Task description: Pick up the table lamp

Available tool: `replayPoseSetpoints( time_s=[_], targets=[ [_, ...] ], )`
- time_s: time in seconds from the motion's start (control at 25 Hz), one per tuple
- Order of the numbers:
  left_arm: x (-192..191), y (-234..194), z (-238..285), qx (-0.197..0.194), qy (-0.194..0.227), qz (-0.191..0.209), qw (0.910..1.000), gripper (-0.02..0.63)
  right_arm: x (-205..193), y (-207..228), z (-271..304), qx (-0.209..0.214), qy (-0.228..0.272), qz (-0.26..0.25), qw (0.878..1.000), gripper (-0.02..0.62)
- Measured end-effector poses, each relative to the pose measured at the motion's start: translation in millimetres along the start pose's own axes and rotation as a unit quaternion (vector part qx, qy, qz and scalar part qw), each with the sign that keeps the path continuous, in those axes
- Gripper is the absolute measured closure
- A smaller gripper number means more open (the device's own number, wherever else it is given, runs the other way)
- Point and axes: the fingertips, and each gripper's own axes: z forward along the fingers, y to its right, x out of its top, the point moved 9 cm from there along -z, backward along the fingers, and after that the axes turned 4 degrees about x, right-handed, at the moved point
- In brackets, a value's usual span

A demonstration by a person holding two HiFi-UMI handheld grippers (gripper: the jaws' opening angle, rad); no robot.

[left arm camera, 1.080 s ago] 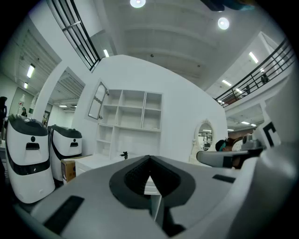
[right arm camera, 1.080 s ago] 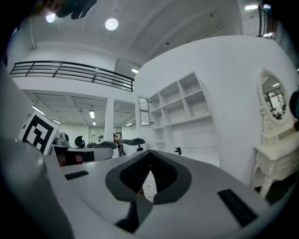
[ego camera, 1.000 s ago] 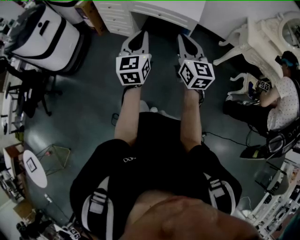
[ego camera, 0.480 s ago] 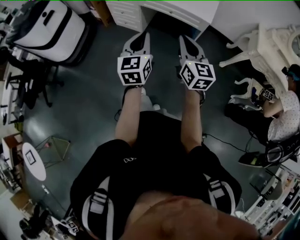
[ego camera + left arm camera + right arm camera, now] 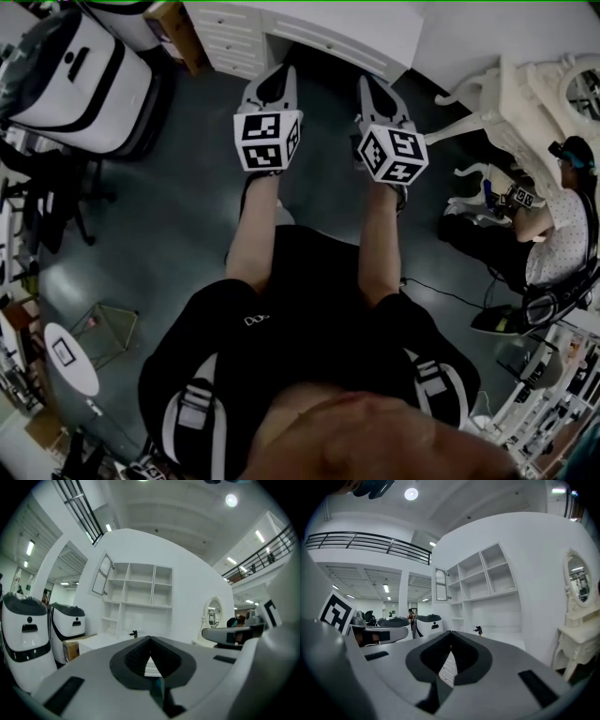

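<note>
A small dark object (image 5: 134,633) stands on the top of a white desk (image 5: 323,37) under open white shelves (image 5: 137,597); it is too small to tell whether it is the lamp. It also shows in the right gripper view as the dark object (image 5: 477,630). Both grippers are held level side by side, pointing at the desk and still short of it. My left gripper (image 5: 273,80) has its jaws together with nothing in them; its tips (image 5: 150,640) meet. My right gripper (image 5: 374,82) is likewise shut and empty, tips touching (image 5: 451,634).
Large white machines with black bands (image 5: 84,80) stand at the left, with a cardboard box (image 5: 75,649) beside the desk. An ornate white dressing table (image 5: 525,98) and a seated person (image 5: 562,220) are at the right. A small round table (image 5: 70,361) sits at lower left.
Both grippers and the person have advanced toward the white desk, which now fills more of the head view's top. The jaws stayed shut.
</note>
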Motion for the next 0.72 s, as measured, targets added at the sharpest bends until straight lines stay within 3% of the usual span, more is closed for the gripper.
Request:
replayPoseSetpoints(
  time_s=[0.12,0.28,0.52,0.72],
  targets=[
    [14.7,-15.2,16.2,0.003,0.009,0.025,0.9996,0.597,10.0,0.0,26.7,0.000,0.010,0.002,1.000,0.577],
    [21.9,-52.2,29.0,0.013,0.010,0.024,0.9996,0.597,11.8,-12.0,67.2,0.008,0.011,0.003,1.000,0.577],
    [26.2,-119.3,31.0,0.052,0.025,-0.004,0.9983,0.597,6.4,-51.0,116.3,0.044,-0.001,-0.010,0.999,0.577],
    [23.9,-137.3,42.7,0.046,0.021,-0.023,0.9984,0.597,8.2,-49.4,127.8,0.028,-0.012,-0.015,0.999,0.577]
  ],
)
